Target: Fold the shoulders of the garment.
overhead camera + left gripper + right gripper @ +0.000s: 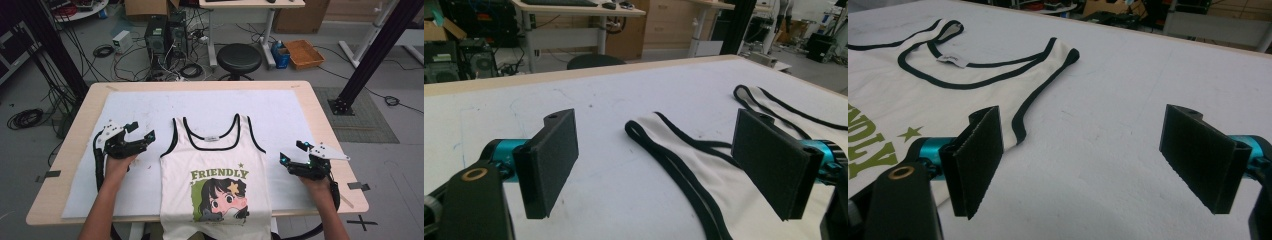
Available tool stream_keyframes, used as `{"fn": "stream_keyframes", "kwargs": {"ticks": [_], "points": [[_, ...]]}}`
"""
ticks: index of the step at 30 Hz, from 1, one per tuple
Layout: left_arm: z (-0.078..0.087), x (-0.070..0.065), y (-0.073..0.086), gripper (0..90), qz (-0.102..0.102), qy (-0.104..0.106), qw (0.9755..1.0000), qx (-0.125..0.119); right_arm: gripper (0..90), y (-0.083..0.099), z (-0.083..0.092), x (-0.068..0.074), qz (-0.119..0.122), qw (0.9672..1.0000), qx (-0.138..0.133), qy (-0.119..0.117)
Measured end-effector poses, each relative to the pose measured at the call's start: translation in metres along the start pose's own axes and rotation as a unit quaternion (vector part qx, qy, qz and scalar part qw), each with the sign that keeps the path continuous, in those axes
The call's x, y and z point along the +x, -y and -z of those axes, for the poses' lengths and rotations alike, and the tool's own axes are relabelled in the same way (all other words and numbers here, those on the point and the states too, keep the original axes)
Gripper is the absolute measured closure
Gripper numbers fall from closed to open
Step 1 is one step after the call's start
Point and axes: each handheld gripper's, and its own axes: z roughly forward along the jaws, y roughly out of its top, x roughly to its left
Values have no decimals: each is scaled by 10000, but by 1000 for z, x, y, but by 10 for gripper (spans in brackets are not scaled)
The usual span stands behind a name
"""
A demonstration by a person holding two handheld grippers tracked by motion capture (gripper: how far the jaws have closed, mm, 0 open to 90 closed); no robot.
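A: Left gripper [145, 136] first. Jaws spread wide, nothing between them, hovering over the white mat [280, 107] just left of the tank top [215, 165]. In the left gripper view we look along the jaws at the nearer strap [664, 132]; it lies flat, black trim up, ahead of the pads and apart from them.

B: Right gripper [286, 159], same story. Jaws spread, empty, near the shirt's right edge, not touching it. In the right gripper view the armhole trim [1035, 97] runs past the left pad; the right pad sits over bare mat.

A: Shirt itself: face up, centred on the mat, neck away from us, hem hanging over the near table [320, 112] edge. Print [220, 192] upright, cloth mostly smooth.

B: So we judge we're at the approach, probably for a fold. Nothing is gripped yet.

A: To do it well, we'd bring each gripper in low, slide one pad under the edge and pinch trim plus cloth. Grab only the top layer and the shirt splits open.

B: And we should match heights: strap tops or side seams, both sides alike, or the fold goes crooked.

A: Watch the hanging hem. We think it drags if we lift fast, so lift slowly and keep the cloth taut between us.

B: The mat looks grippy, so we'd expect bunching if we push sideways.
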Motion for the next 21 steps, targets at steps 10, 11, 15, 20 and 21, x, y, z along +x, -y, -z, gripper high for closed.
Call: {"fn": "stream_keyframes", "kwargs": {"ticks": [10, 11, 15, 20, 21], "points": [[-55, 11, -28, 192, 119, 205, 9973, 689, 174, 0, 0, -1, -28, 10000, 4, 28], [-61, 11, -29, 192, 141, 209, 9966, 785, 174, 0, 0, -1, -50, 10000, 2, 20], [-89, 15, -22, 222, 220, 230, 9913, 1279, 174, 0, -1, -1, -62, 10000, 5, 11], [-110, 14, -6, 223, 140, 68, 9855, 1691, 174, 0, -1, -2, -33, 10000, 18, 12], [-112, 15, -4, 246, 141, 73, 9851, 1711, 174, -1, -1, -1, -55, 10000, 38, -2]]}}
